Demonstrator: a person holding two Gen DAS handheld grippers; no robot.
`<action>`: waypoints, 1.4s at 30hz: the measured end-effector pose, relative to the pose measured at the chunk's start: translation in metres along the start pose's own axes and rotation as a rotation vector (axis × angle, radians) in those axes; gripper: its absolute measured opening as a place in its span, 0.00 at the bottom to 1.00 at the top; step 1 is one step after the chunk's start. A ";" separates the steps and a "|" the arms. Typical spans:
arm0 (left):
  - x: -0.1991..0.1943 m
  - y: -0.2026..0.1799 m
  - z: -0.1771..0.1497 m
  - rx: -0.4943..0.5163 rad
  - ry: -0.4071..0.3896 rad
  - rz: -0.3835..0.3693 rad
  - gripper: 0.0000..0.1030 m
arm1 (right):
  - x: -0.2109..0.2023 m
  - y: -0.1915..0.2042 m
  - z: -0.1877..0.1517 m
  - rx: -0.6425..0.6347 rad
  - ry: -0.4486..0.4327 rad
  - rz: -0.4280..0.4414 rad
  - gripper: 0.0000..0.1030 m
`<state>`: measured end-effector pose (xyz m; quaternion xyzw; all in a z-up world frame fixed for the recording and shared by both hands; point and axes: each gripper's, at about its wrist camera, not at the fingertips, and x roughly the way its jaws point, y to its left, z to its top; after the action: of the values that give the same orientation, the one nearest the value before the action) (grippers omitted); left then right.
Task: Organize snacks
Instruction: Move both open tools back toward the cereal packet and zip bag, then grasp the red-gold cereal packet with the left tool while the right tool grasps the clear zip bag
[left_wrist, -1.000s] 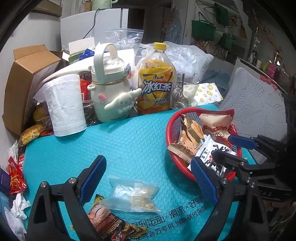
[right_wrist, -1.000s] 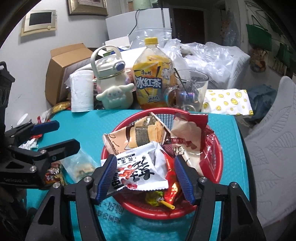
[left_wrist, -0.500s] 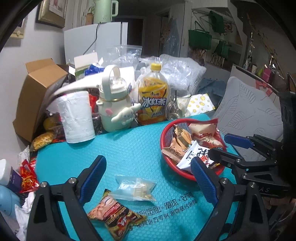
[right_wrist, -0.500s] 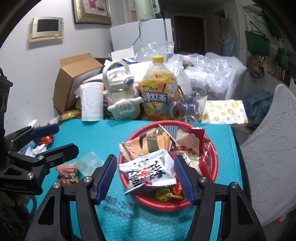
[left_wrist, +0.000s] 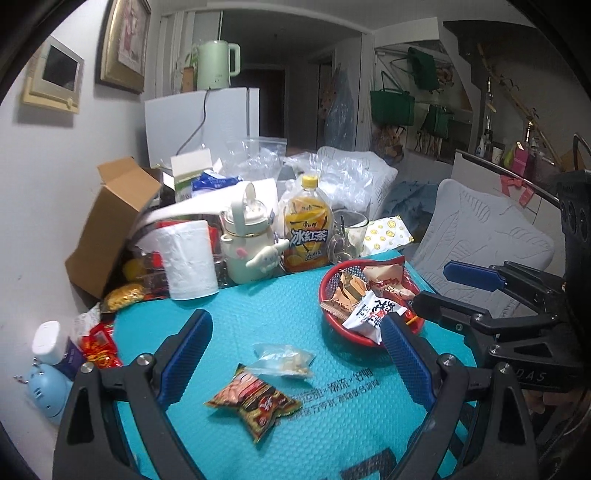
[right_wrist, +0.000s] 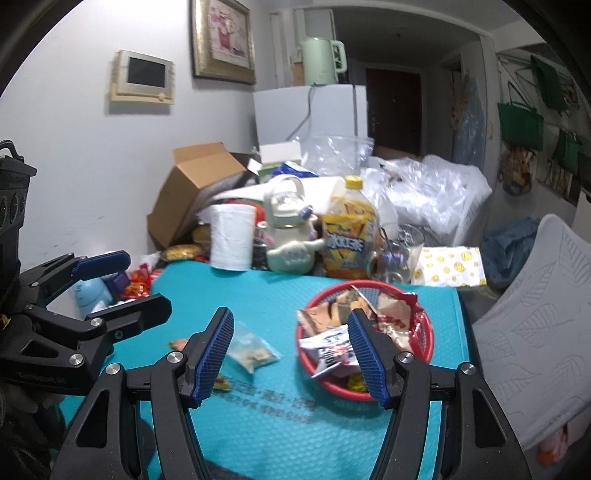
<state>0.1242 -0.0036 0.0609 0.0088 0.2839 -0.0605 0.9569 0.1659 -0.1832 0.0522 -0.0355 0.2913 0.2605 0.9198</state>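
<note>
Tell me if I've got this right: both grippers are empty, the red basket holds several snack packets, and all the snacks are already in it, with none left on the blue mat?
Not quite. Two snacks lie outside the red basket on the blue mat: a clear packet and a red-brown packet, as the left wrist view shows. The rest holds: the left gripper and right gripper are empty, and the basket holds several packets.

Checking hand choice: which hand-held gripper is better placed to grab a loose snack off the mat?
Probably left: the clear packet and red packet lie between its open fingers; the right faces the basket.
</note>
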 end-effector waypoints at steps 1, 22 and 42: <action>-0.006 0.001 -0.002 0.000 -0.005 0.003 0.90 | -0.004 0.004 0.000 -0.004 -0.003 0.005 0.62; -0.026 0.048 -0.065 -0.116 0.085 0.048 0.90 | 0.020 0.067 -0.040 -0.031 0.074 0.155 0.62; 0.090 0.074 -0.092 -0.231 0.274 -0.047 0.90 | 0.111 0.039 -0.062 0.009 0.214 0.137 0.63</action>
<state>0.1577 0.0646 -0.0665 -0.0996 0.4170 -0.0481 0.9021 0.1910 -0.1119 -0.0570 -0.0389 0.3907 0.3162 0.8636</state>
